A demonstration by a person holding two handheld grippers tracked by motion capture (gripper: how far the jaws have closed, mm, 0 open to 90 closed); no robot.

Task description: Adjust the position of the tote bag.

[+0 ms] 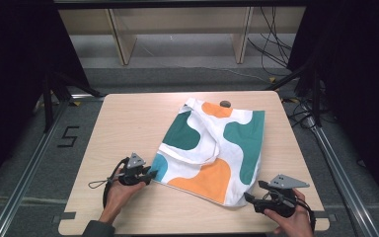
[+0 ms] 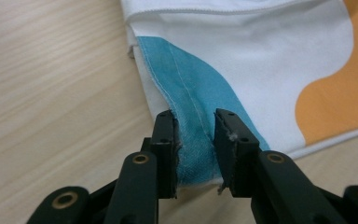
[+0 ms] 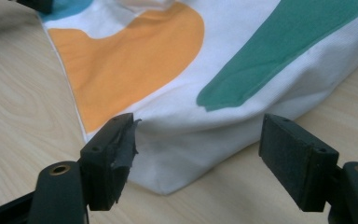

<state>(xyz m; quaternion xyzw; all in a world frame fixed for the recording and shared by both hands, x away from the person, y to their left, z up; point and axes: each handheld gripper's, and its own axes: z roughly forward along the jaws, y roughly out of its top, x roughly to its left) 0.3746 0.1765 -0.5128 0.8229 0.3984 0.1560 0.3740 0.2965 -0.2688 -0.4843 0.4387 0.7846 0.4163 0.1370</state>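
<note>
Left gripper (image 2: 195, 140) clamped on the blue corner of the patterned tote bag (image 1: 212, 148) lying flat on the table (image 1: 123, 123), right gripper (image 3: 198, 158) wide open around the opposite near corner, not yet closed, lifting yet to come.

the table (image 1: 128, 123) is evenly and softly lit from above, with faint shadows and no glare, while the surroundings fall into near black. the high view is slightly soft. both gripper views are sharp at mid-distance, blurring at the nearest jaw parts and far edges.
</note>
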